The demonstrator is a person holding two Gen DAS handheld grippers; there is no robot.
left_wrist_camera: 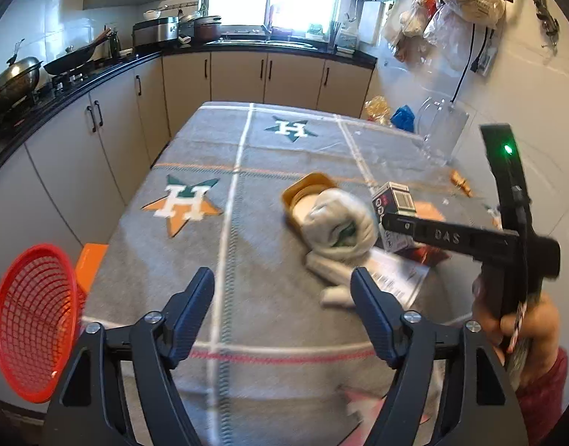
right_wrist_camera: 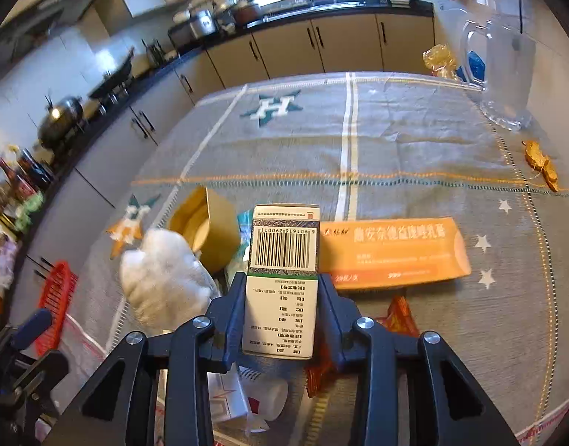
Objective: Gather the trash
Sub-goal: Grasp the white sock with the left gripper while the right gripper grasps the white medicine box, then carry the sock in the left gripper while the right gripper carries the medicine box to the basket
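**Trash collection at the kitchen table: carton pinched, left claw spread**

At the bottom centre of the left wrist view, the left gripper (left_wrist_camera: 282,290) stood spread wide with nothing between its fingers, above the grey tablecloth (left_wrist_camera: 225,171). A red basket (left_wrist_camera: 32,319) lay tilted at the lower left edge of the frame, beside the table. Near frame centre sat a yellow tub (left_wrist_camera: 306,189), touched by crumpled white tissue (left_wrist_camera: 340,230). To the right of the tissue, the small carton (left_wrist_camera: 394,200) appeared partly hidden behind the black body of the right gripper, which crossed the right side of the frame; its finger state could not be told from this view. A clear jug (left_wrist_camera: 444,130) stood at the upper right.

At the lower centre of the right wrist view, the right gripper (right_wrist_camera: 282,290) pinched the small carton (right_wrist_camera: 282,278) by its sides, barcode face up. An orange box (right_wrist_camera: 392,252) lay flat just right of the carton. The yellow tub (right_wrist_camera: 210,226) and white tissue (right_wrist_camera: 162,275) sat to its left. The red basket (right_wrist_camera: 56,301) showed at the lower left, the clear jug (right_wrist_camera: 503,63) at the upper right.
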